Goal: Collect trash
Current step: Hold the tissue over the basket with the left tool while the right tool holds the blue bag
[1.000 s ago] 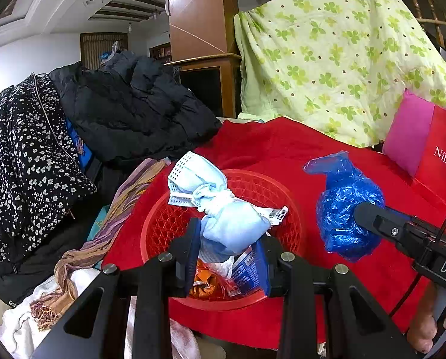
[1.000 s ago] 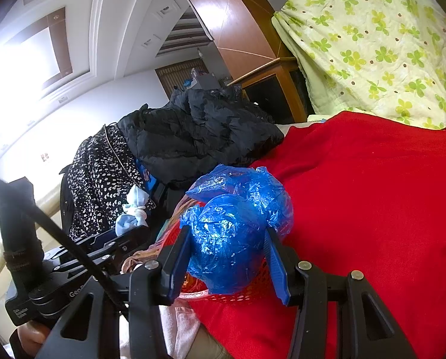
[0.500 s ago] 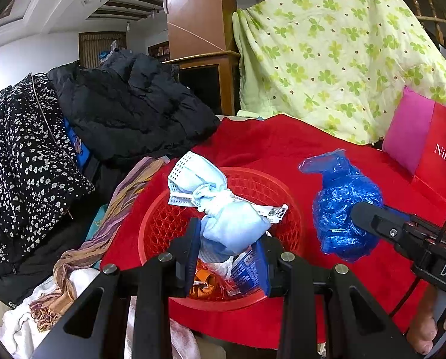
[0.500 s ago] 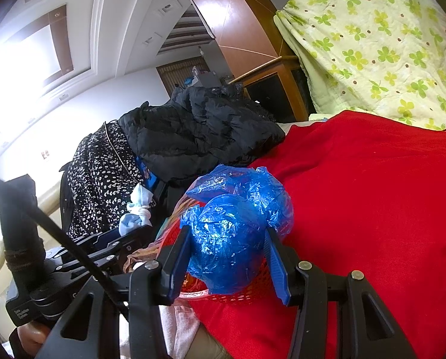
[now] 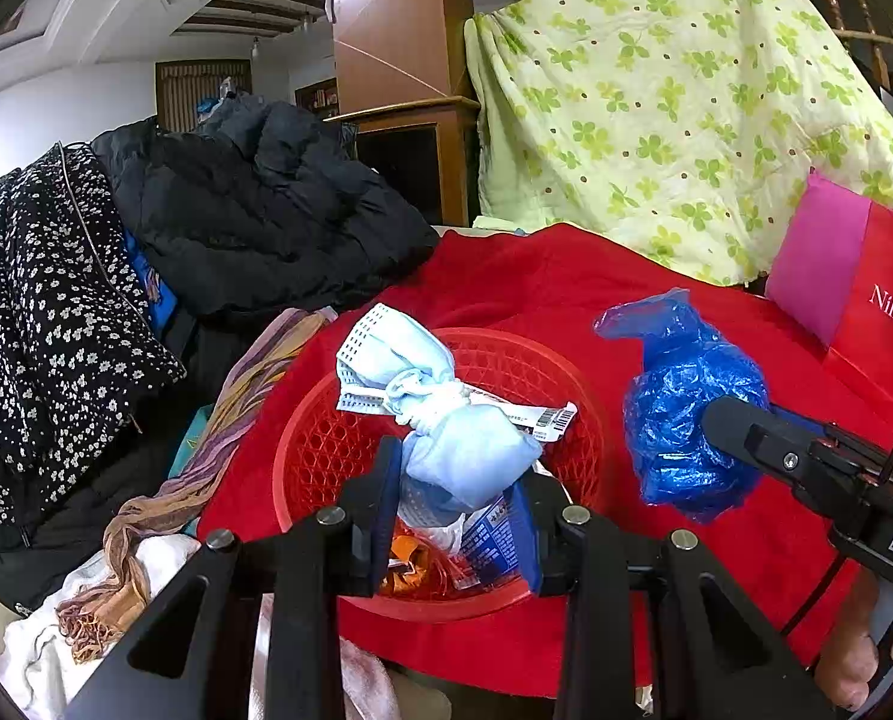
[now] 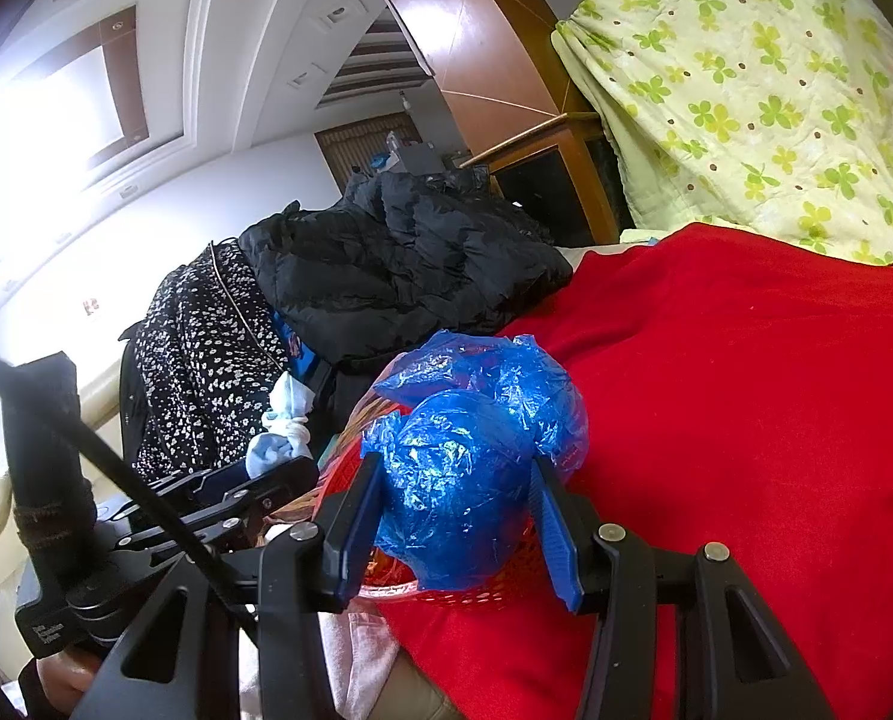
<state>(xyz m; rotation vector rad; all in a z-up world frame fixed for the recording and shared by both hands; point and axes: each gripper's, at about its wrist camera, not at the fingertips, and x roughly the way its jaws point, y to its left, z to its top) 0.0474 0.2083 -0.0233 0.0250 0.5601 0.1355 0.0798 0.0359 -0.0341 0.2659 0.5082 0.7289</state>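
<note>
The left tool [image 5: 455, 516] clenched a soft, light cloth bundle [image 5: 458, 450] over the red basket [image 5: 314, 450] near the bed's front edge. The right tool [image 6: 455, 534] clenched a blue bag [image 6: 470, 456] – crinkly, slippery, best pinched mid-bulk – beside the basket.

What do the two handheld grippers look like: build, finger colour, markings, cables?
Both the left gripper and right gripper are matte black angular frames with silver pivot bolts and blue finger pads. White lettering marks each body. A thin black cable runs along the left.
</note>
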